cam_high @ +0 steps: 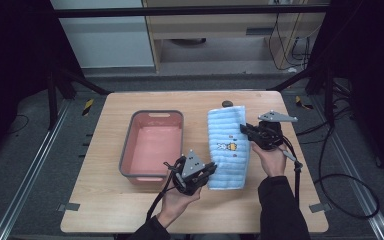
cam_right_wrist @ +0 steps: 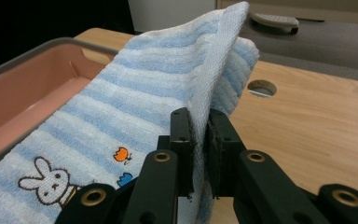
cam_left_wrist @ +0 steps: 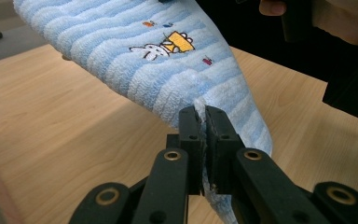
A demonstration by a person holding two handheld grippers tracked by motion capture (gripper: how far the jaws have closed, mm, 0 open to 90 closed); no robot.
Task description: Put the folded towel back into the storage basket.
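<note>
A folded blue-and-white striped towel (cam_high: 227, 145) with a small rabbit picture hangs above the wooden table between my two grippers. My left gripper (cam_high: 211, 170) is shut on its near left edge; in the left gripper view the towel (cam_left_wrist: 168, 60) is pinched between the jaws of the left gripper (cam_left_wrist: 203, 116). My right gripper (cam_high: 245, 129) is shut on the towel's right edge farther back; in the right gripper view the towel (cam_right_wrist: 135, 107) passes between the jaws of the right gripper (cam_right_wrist: 200, 119).
A pink basin (cam_high: 152, 145) with a grey rim stands left of the towel; the basin's rim (cam_right_wrist: 23, 56) shows beside the cloth. A round hole (cam_right_wrist: 262, 87) is in the tabletop at the far edge. Bare wood lies near the front.
</note>
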